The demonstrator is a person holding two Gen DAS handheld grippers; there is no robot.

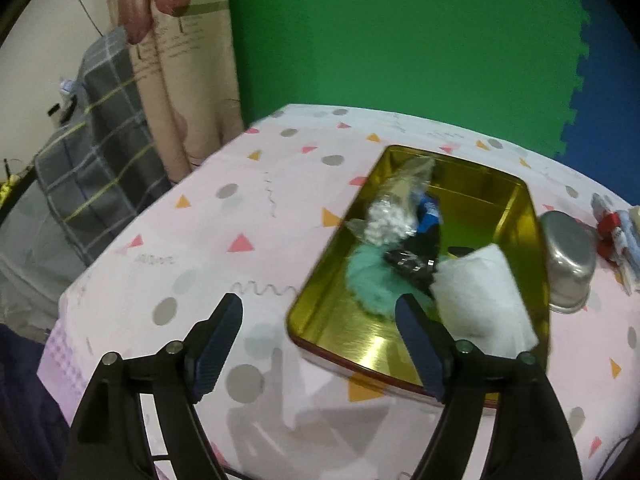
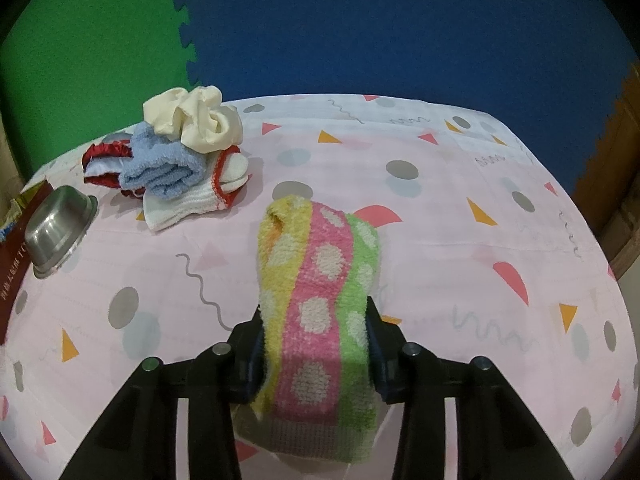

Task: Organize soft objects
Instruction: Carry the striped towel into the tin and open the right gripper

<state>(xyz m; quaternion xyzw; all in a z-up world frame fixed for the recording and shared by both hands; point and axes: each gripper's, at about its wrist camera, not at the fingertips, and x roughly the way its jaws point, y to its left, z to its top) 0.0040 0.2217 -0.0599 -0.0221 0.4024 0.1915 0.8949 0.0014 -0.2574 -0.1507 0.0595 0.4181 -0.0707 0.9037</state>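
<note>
with the right gripper (image 2: 316,356) clamped around the striped, dotted towel (image 2: 320,280) above the tablecloth and the left gripper (image 1: 320,340) wide open and empty, carry it high over the gold tin's (image 1: 534,216) rim before letting go.

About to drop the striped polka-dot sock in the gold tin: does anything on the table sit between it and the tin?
Yes: a steel bowl lies tipped against the tin's near wall, on the sock's side. The right tongs grip the sock; lift it over the bowl.
</note>
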